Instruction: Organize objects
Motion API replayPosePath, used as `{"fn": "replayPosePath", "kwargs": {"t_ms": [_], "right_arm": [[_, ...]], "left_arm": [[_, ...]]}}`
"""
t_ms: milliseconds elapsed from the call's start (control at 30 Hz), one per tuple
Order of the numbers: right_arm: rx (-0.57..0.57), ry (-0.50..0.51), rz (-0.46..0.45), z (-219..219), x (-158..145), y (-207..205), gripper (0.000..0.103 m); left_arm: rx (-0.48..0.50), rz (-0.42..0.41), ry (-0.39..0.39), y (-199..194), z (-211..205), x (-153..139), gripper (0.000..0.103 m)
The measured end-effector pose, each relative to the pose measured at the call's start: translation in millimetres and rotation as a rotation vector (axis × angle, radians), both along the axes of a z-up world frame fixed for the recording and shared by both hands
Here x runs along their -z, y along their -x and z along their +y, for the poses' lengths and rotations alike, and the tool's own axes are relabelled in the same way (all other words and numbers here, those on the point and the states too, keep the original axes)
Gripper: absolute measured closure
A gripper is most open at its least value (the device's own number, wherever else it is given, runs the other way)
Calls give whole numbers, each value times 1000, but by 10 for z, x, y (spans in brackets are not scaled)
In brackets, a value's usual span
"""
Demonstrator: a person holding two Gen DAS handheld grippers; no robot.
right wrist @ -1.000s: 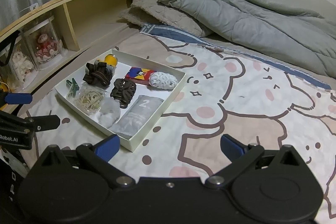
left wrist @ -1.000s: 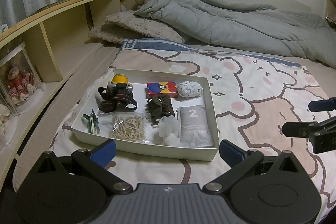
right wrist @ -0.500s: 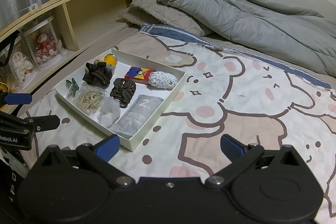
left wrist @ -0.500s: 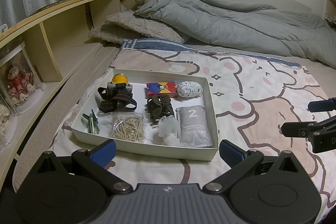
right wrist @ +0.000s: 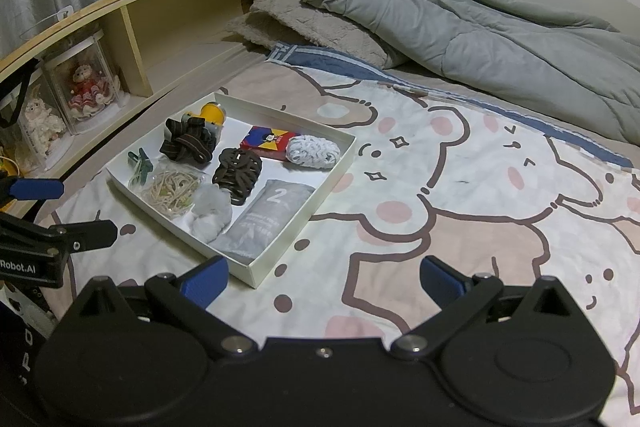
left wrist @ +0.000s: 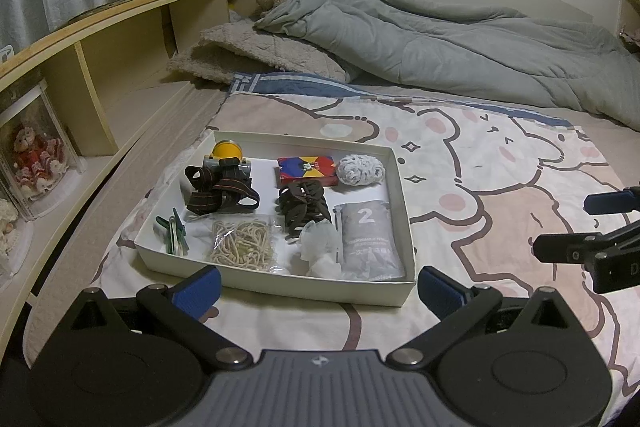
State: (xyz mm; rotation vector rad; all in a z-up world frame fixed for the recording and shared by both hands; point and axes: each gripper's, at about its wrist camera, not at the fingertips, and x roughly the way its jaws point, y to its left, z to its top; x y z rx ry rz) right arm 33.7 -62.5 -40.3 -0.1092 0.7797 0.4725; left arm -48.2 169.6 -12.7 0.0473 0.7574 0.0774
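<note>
A white shallow box (left wrist: 403, 187) (right wrist: 320, 187) lies on the bed. In it are a yellow headlamp with dark straps (left wrist: 224, 179), a red card box (left wrist: 306, 170), a white knitted ball (left wrist: 360, 169), a dark hair clip (left wrist: 302, 207), a grey pouch marked 2 (left wrist: 368, 239), a bag of rubber bands (left wrist: 244, 245), clear plastic wrap (left wrist: 320, 247) and green pegs (left wrist: 172, 233). My left gripper (left wrist: 318, 287) is open and empty just before the box's near wall. My right gripper (right wrist: 324, 279) is open and empty to the right of the box.
A cartoon bear sheet (right wrist: 460, 187) covers the bed. A grey duvet (left wrist: 440, 39) and a beige pillow (left wrist: 248, 55) lie at the far end. A wooden shelf (left wrist: 100, 39) with doll cases (left wrist: 32, 163) runs along the left.
</note>
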Motion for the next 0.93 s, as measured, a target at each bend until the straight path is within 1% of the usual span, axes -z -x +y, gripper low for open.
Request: {"fn": "replayPosePath", "kwargs": {"t_ms": [933], "right_arm": [[-6, -7, 12, 28, 10, 19, 0]], "left_arm": [[-1, 1, 3, 22, -13, 20, 0]]}}
